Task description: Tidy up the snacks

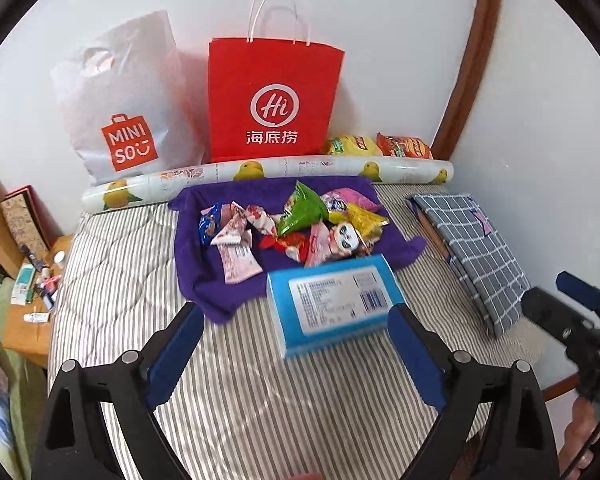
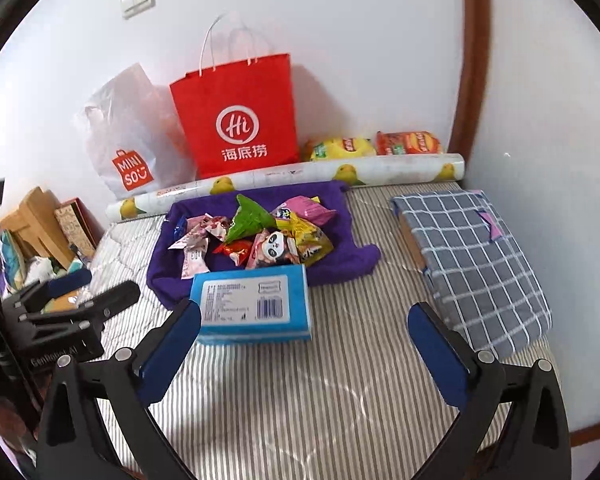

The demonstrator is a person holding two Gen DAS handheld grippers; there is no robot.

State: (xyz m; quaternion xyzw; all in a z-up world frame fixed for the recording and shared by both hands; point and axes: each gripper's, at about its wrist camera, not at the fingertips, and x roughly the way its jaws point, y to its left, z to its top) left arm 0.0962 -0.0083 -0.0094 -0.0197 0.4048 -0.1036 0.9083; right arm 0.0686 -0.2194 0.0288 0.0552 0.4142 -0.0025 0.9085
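A heap of snack packets [image 1: 296, 226] [image 2: 260, 236] lies on a purple cloth [image 1: 204, 276] [image 2: 340, 256] in the middle of the striped bed. In front of the heap a blue box [image 1: 332, 300] [image 2: 252, 300] lies with its label up. My left gripper [image 1: 294, 316] hovers open over the bed; the box shows between its blue fingers, and the pads do not press on it. My right gripper [image 2: 305, 312] is open and empty, and the box sits by its left finger [image 2: 176, 332]. A yellow chip bag [image 1: 350, 145] and a red chip bag [image 1: 406, 146] lie against the wall.
A red paper bag [image 1: 274, 100] [image 2: 236, 120] and a white MINISO bag [image 1: 128, 112] [image 2: 132, 140] stand against the wall behind a patterned roll [image 1: 260, 174]. A folded checked cloth [image 1: 472, 248] [image 2: 476, 256] lies on the right. A cluttered wooden side table [image 1: 32, 288] stands to the left.
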